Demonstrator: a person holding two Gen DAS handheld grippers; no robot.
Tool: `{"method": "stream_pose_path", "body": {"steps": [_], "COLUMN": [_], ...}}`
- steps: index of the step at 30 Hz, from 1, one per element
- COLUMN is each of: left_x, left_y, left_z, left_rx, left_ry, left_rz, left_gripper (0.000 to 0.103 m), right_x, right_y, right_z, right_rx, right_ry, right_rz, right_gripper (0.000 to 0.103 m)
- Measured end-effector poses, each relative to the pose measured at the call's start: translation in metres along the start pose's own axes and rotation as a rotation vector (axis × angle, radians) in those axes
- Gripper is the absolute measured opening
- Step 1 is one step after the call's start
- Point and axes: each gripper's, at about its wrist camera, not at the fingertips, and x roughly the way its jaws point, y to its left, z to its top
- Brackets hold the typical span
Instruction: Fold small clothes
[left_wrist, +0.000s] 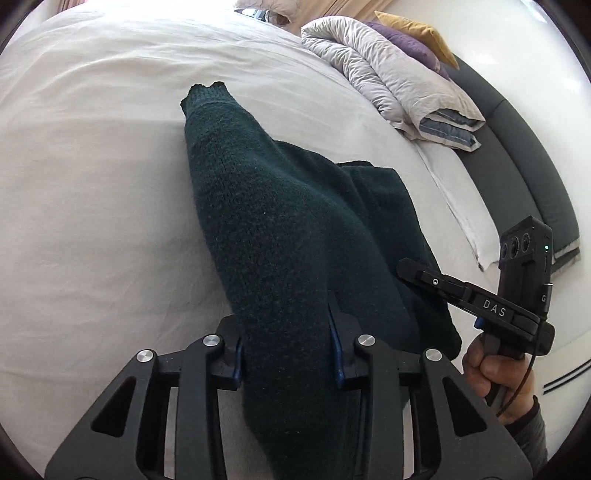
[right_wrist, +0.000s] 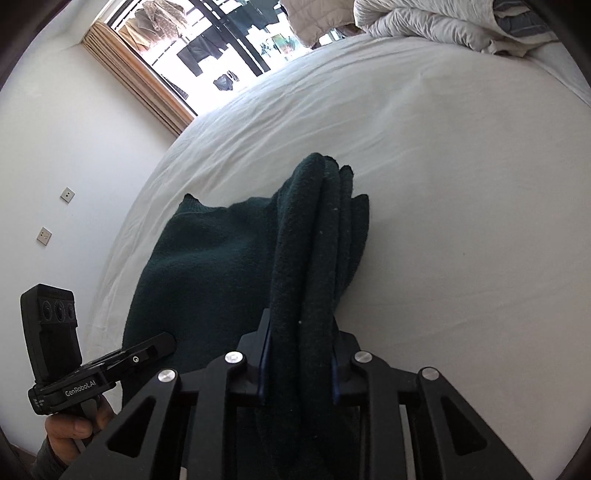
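Observation:
A dark green knit sweater (left_wrist: 280, 221) lies on the white bed sheet (left_wrist: 92, 166). My left gripper (left_wrist: 288, 332) is shut on a thick fold of it, with a sleeve and cuff stretching away ahead. My right gripper (right_wrist: 299, 339) is shut on several bunched layers of the same sweater (right_wrist: 207, 266), which hang forward over the bed sheet (right_wrist: 461, 221). The right gripper also shows in the left wrist view (left_wrist: 410, 267) at the sweater's right edge; the left gripper shows in the right wrist view (right_wrist: 162, 341) at the sweater's left edge.
A folded grey-white duvet (left_wrist: 388, 81) with purple and yellow pillows lies at the bed's far right, against a dark headboard (left_wrist: 517, 155). In the right wrist view a window (right_wrist: 207, 48) with a curtain is beyond the bed's far edge, and a white wall (right_wrist: 66, 147) is to the left.

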Motion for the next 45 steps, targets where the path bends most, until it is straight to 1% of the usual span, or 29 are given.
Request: {"method": "stream_pose_path", "body": {"steps": [3, 7, 11, 13, 14, 16, 18, 21, 22, 23, 24, 25, 26, 27, 28, 29, 31, 33, 35, 36, 38, 39, 40, 41, 42, 43, 44, 45], "left_x": [-0.038, -0.099, -0.152, -0.171, -0.177, -0.187, -0.191, -0.19, -0.187, -0.185, -0.183, -0.183, -0.183, -0.181, -0.179, -0.178, -0.183, -0.189, -0.198, -0.207, -0.228, -0.241, -0.254, -0.267, -0.279, -0.293, -0.308, -0.32], "left_y": [0.0, 0.015, 0.035, 0.045, 0.052, 0.069, 0.081, 0.089, 0.094, 0.1, 0.104, 0.109, 0.114, 0.114, 0.113, 0.113, 0.12, 0.125, 0.121, 0.114, 0.095, 0.084, 0.072, 0.061, 0.049, 0.036, 0.023, 0.009], "left_z": [-0.008, -0.021, -0.051, -0.068, -0.077, -0.094, -0.109, -0.126, -0.13, -0.132, -0.134, -0.137, -0.139, -0.141, -0.142, -0.143, -0.152, -0.157, -0.162, -0.165, -0.173, -0.18, -0.187, -0.195, -0.201, -0.209, -0.219, -0.226], "left_rx": [0.023, 0.025, 0.026, 0.035, 0.033, 0.014, 0.012, 0.042, 0.032, 0.022, 0.009, -0.004, -0.015, -0.015, -0.009, -0.002, 0.006, 0.013, 0.025, 0.046, 0.108, 0.138, 0.166, 0.192, 0.215, 0.237, 0.264, 0.289], "left_ry": [-0.043, -0.077, -0.081, -0.083, -0.081, -0.074, -0.065, -0.069, -0.071, -0.079, -0.091, -0.102, -0.116, -0.132, -0.149, -0.159, -0.175, -0.185, -0.213, -0.244, -0.329, -0.371, -0.418, -0.47, -0.523, -0.584, -0.657, -0.717], "left_rz": [0.017, 0.033, 0.071, 0.109, 0.129, 0.145, 0.161, 0.189, 0.183, 0.175, 0.161, 0.151, 0.147, 0.157, 0.167, 0.17, 0.163, 0.184, 0.232, 0.277, 0.393, 0.439, 0.482, 0.526, 0.565, 0.6, 0.633, 0.662], "left_gripper": [0.031, 0.031, 0.032, 0.032, 0.032, 0.032, 0.032, 0.034, 0.035, 0.037, 0.039, 0.045, 0.054, 0.06, 0.068, 0.07, 0.071, 0.073, 0.073, 0.073, 0.073, 0.074, 0.079, 0.087, 0.092, 0.1, 0.103, 0.103], "right_x": [-0.018, -0.029, -0.022, -0.015, -0.011, -0.003, 0.001, 0.007, 0.012, 0.015, 0.017, 0.019, 0.019, 0.018, 0.02, 0.018, 0.013, 0.005, -0.016, -0.028, -0.055, -0.07, -0.084, -0.099, -0.114, -0.129, -0.144, -0.157], "right_y": [0.034, 0.073, 0.109, 0.121, 0.125, 0.13, 0.131, 0.121, 0.119, 0.115, 0.109, 0.101, 0.095, 0.088, 0.088, 0.085, 0.088, 0.099, 0.101, 0.1, 0.109, 0.109, 0.117, 0.125, 0.134, 0.141, 0.15, 0.159], "right_z": [-0.009, -0.033, -0.068, -0.088, -0.098, -0.117, -0.13, -0.139, -0.136, -0.139, -0.14, -0.141, -0.144, -0.145, -0.149, -0.152, -0.154, -0.149, -0.15, -0.152, -0.157, -0.16, -0.162, -0.166, -0.17, -0.175, -0.18, -0.184], "right_rx": [-0.052, -0.075, -0.081, -0.085, -0.082, -0.072, -0.067, -0.044, -0.049, -0.059, -0.053, -0.032, -0.016, -0.008, 0.003, 0.014, 0.024, 0.017, -0.012, -0.028, -0.076, -0.1, -0.124, -0.15, -0.173, -0.191, -0.208, -0.224], "right_ry": [-0.019, -0.015, 0.017, 0.042, 0.053, 0.073, 0.063, 0.067, 0.071, 0.077, 0.088, 0.092, 0.079, 0.059, 0.046, 0.035, 0.014, -0.012, -0.062, -0.092, -0.165, -0.203, -0.249, -0.302, -0.36, -0.419, -0.48, -0.538], "right_rz": [0.036, 0.118, 0.19, 0.205, 0.209, 0.217, 0.22, 0.215, 0.205, 0.198, 0.193, 0.194, 0.21, 0.234, 0.248, 0.256, 0.244, 0.198, 0.154, 0.128, 0.061, 0.026, -0.004, -0.029, -0.054, -0.07, -0.076, -0.075], "right_gripper": [0.025, 0.025, 0.025, 0.025, 0.025, 0.025, 0.025, 0.025, 0.026, 0.027, 0.031, 0.038, 0.04, 0.043, 0.045, 0.046, 0.052, 0.055, 0.056, 0.056, 0.059, 0.065, 0.071, 0.075, 0.084, 0.094, 0.098, 0.103]}}
